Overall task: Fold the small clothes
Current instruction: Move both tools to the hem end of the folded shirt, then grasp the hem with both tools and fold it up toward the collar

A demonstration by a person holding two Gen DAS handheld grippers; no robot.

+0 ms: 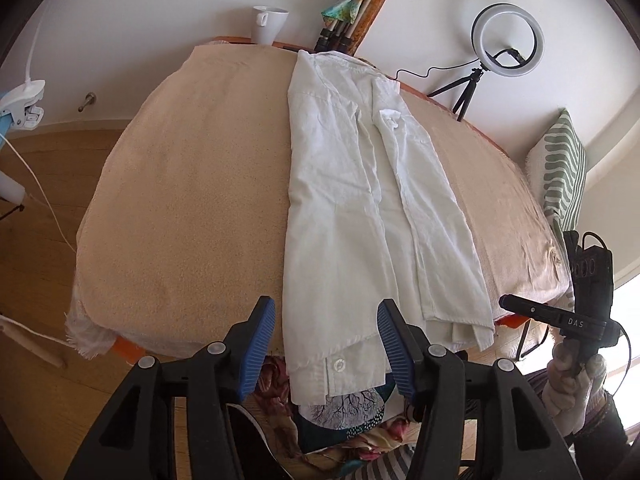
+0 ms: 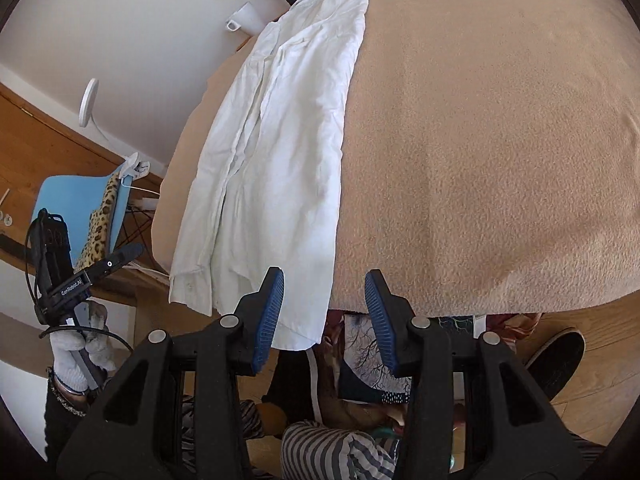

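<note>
A white button shirt (image 1: 360,200) lies in a long narrow strip, its sides folded in, on the beige cloth-covered table (image 1: 192,200). Its near end hangs over the table's front edge. My left gripper (image 1: 326,350) is open at that edge, its blue pads either side of the hanging hem, not touching it. In the right wrist view the shirt (image 2: 280,152) runs along the left part of the table (image 2: 480,160). My right gripper (image 2: 324,322) is open and empty at the front edge, just right of the hem. Each gripper shows in the other's view, right (image 1: 560,320), left (image 2: 96,268).
A white cup (image 1: 269,24), a ring light on a tripod (image 1: 506,40) and rolled fabrics (image 1: 360,4) stand at the table's far edge. A striped cushion (image 1: 560,168) is at the right. A blue chair with leopard cloth (image 2: 92,216) is at the left. Clothes lie on the floor (image 2: 360,432) below.
</note>
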